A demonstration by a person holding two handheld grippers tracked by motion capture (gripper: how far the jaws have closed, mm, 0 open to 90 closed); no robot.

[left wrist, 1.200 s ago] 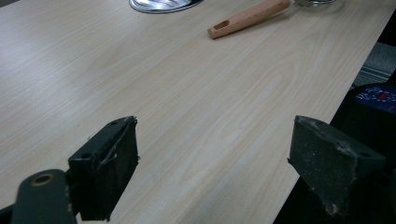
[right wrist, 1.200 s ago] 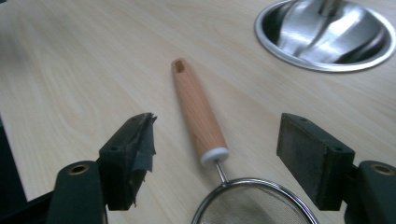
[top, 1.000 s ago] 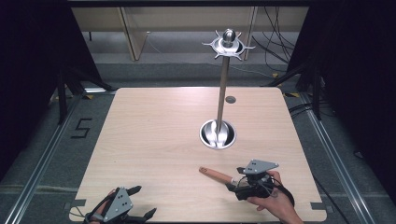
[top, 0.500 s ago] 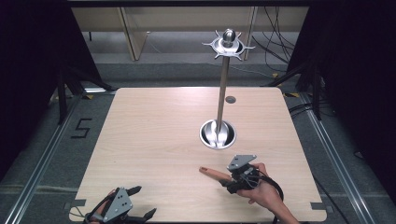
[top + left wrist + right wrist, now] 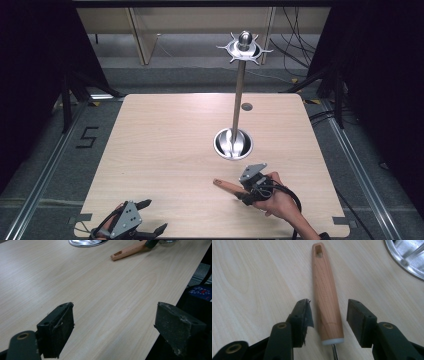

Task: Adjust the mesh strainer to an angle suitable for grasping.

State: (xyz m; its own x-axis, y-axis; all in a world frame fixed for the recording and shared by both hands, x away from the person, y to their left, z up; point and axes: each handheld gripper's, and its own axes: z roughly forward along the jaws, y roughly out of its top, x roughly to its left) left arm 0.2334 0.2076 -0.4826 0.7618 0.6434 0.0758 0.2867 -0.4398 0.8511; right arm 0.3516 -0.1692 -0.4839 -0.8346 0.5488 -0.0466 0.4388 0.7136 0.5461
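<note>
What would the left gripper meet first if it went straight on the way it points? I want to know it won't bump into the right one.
Mostly bare table. Farther along lie the wooden handle and the right gripper at it, slightly right of the left gripper's line; depth is unclear, so it may miss them.

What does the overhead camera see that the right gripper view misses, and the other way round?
High view: the tall metal stand with its spiked top, the whole table, the left claw. Right gripper view: the wooden handle close up, its hole, and gaps either side as the right claw, jaws just closing, straddles it. Both: the handle, the stand's round base, the right claw.
</note>
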